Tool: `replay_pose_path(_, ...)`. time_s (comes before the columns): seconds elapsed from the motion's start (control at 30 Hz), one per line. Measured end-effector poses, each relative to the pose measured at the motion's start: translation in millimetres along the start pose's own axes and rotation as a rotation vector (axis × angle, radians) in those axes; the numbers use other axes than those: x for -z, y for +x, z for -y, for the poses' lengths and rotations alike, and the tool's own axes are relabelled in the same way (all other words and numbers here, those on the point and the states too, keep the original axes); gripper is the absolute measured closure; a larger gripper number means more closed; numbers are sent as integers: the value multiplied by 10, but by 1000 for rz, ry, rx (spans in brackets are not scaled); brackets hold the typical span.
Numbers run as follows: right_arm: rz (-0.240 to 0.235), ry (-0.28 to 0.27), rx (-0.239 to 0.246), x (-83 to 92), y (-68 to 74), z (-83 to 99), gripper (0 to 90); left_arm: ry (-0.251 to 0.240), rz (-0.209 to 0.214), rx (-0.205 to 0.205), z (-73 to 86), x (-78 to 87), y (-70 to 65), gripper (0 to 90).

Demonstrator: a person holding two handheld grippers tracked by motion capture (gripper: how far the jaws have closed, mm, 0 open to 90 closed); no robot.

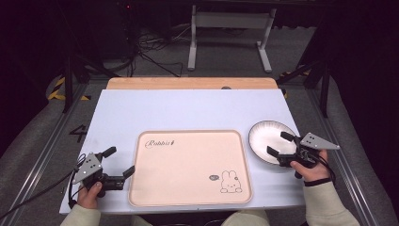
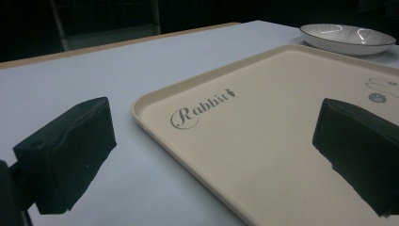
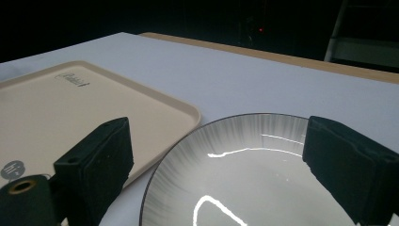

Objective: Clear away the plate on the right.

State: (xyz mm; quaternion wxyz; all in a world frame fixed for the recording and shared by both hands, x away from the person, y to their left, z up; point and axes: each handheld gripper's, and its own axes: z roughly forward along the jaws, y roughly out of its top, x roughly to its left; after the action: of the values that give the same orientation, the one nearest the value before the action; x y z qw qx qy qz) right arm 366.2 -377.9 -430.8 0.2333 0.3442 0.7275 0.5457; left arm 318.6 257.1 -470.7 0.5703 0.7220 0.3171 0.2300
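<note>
Nothing is moved yet: the plate [image 1: 269, 140] sits on the surface [image 1: 188, 110] just right of the empty tray [image 1: 190, 167], the right gripper [image 1: 281, 145] spread above its near rim, ungrasped; the left gripper [image 1: 117, 162] waits spread beside the tray's left edge

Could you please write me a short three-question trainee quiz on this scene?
1. True or false: the plate lies on the tray.
2. Which gripper is at the plate: A) left gripper B) right gripper?
3. Fill in: the animal drawn in the tray's corner is a ____.

Key
1. False: the plate rests on the table, right of the tray.
2. B: its open jaws straddle the plate's near rim; the left gripper, also open, is at the tray's left edge.
3. Rabbit.
</note>
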Motion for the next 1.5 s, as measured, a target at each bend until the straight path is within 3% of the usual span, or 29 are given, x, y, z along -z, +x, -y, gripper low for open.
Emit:
replay_pose_path(0.37,51,-13,-42,9,-136,-77,89,-4,-2,0,1,-3,-2,3)
replay_pose_path(0.7,105,64,-90,-28,-297,-79,46,1,3,-2,0,0,1,3)
replay_pose_path(0.93,134,103,-114,-34,-421,-79,140,0,3,-1,0,0,0,3)
replay_pose_path(1.27,237,177,-168,-6,-681,-42,237,-4,3,0,2,-3,1,3)
replay_pose_path(1.5,271,227,-224,9,-745,-18,334,0,5,-2,0,0,2,3)
